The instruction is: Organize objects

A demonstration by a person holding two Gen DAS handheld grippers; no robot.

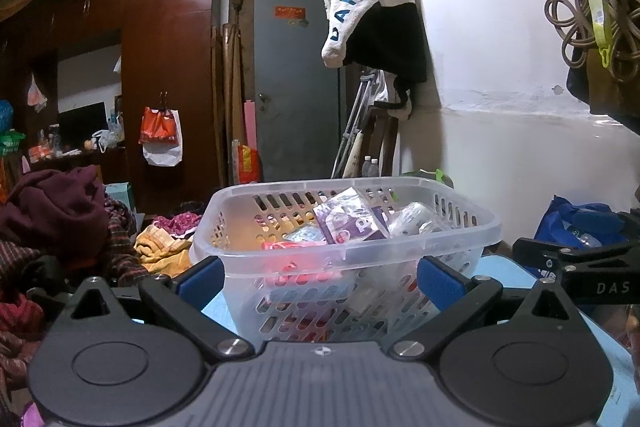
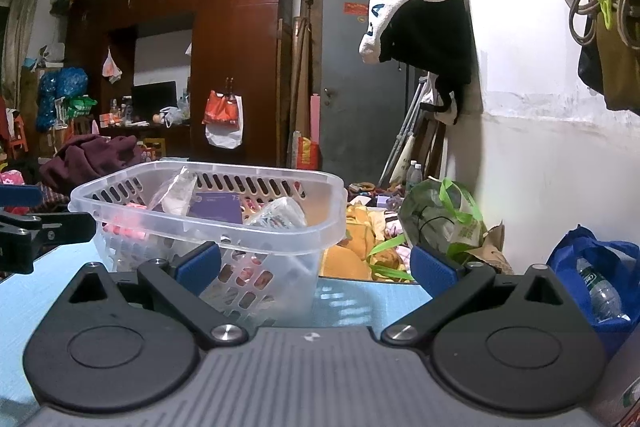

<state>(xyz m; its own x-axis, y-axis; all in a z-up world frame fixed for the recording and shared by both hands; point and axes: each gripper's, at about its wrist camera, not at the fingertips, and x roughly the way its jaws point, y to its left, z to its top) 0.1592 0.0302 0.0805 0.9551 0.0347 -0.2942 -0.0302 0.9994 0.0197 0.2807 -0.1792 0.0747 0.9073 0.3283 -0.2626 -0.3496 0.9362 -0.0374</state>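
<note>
Basket [image 1: 344, 227] of thin clear plastic sits at twelve o'clock on the blue table [image 2: 360, 301] — light, flexible, slippery; grip its stiff rim. Left gripper [image 1: 320, 277] and right gripper [image 2: 316, 265] both spread, empty.

Left gripper [image 1: 320, 279] level, jaws spread wide, right gripper [image 2: 316, 267] level alongside, jaws equally wide

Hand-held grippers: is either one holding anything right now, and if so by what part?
Nothing is held. The left hand-held gripper and the right hand-held gripper are both open, short of the basket.
</note>
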